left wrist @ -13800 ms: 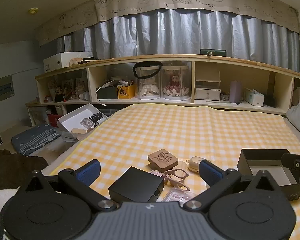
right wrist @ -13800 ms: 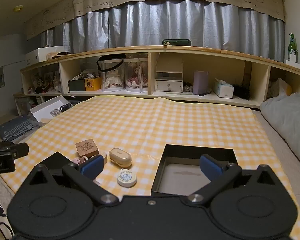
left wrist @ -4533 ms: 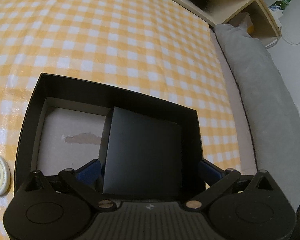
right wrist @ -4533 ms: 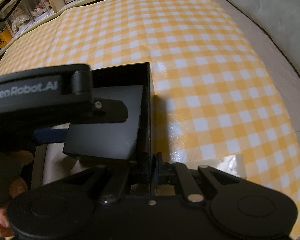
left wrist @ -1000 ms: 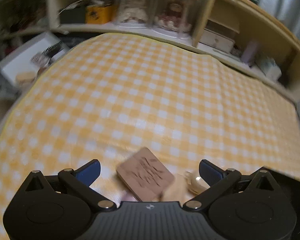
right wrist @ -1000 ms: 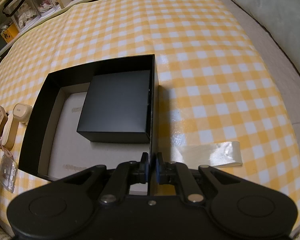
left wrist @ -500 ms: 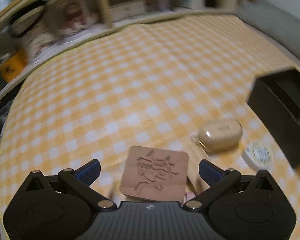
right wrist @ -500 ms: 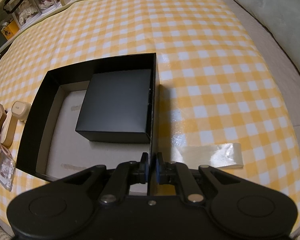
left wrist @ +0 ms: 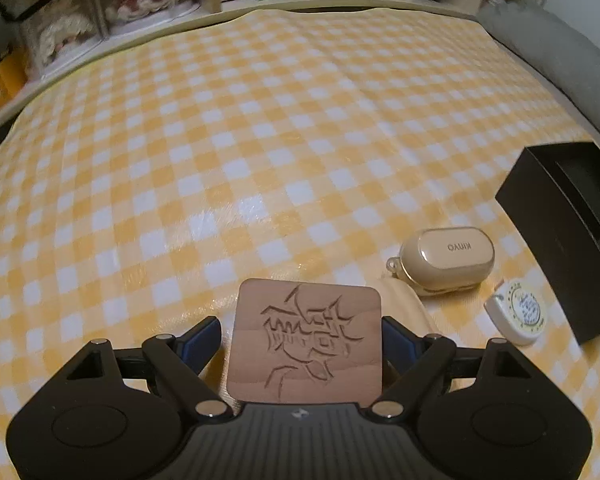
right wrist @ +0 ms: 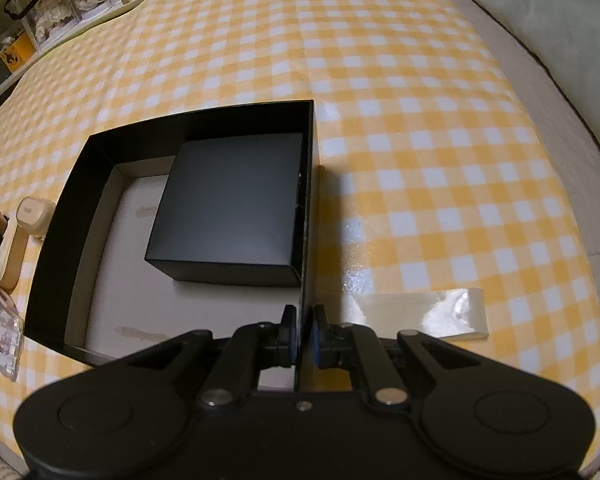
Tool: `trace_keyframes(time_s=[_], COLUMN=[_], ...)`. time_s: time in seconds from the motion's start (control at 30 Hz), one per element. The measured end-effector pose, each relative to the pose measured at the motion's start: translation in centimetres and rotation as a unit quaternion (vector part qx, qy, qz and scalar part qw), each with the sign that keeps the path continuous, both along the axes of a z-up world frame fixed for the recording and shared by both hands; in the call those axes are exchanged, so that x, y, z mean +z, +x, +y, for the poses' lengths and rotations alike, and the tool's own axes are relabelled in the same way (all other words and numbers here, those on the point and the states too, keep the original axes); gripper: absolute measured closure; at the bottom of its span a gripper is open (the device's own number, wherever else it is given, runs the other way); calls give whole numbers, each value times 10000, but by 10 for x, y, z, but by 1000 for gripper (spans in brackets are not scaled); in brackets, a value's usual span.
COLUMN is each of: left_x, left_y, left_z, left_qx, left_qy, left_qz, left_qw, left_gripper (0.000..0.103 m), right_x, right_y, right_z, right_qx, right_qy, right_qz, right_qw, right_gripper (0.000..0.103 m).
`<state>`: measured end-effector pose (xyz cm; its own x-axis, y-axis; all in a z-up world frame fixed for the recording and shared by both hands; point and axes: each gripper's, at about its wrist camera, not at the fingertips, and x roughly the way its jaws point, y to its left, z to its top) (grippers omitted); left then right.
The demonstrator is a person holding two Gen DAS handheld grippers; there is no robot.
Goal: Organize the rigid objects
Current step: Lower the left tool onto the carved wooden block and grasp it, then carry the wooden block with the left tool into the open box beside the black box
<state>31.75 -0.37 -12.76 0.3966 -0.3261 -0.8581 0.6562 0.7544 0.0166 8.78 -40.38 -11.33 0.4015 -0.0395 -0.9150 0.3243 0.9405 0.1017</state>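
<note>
While its jaws are closing, the left gripper (left wrist: 302,336) is straddling the wooden tile (left wrist: 306,340) at lower centre, pads not yet pressing. Next: pinching and carrying it. At lower centre, the right gripper (right wrist: 303,336) is pinching the box (right wrist: 52,220) wall, steadying it.

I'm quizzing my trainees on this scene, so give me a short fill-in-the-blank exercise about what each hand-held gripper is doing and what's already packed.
1. The right hand-held gripper is shut on the wall of the open ____ box.
2. Inside that box lies a smaller black ____.
3. The left hand-held gripper is closing around the carved ____ tile.
4. The beige case lies ____ the box.

Missing words: black; box; wooden; outside
</note>
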Motion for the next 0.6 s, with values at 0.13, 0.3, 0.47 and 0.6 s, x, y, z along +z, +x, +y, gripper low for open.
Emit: trace_keyframes(time_s=[0.13,0.3,0.47,0.6], left_x=[2,5,13,27], left_y=[0,-5,-10,-14], left_z=[4,1,4,10], left_qx=[212,522,766,1032], left_qy=[-180,-9,-170,-529], left_qz=[165,141,67,69], left_qw=[9995,9985,9969,9932], left_gripper=[27,27,27,27], right_x=[-1,0,-2,-2], right_y=[1,1,2,2], right_z=[1,2,2,2], right_qx=[-4,0,8,10], right_qy=[5,-12,-26,-32], right_qz=[2,7,15,20], right_qw=[10000,10000,10000,10000], right_gripper=[95,95,95,95])
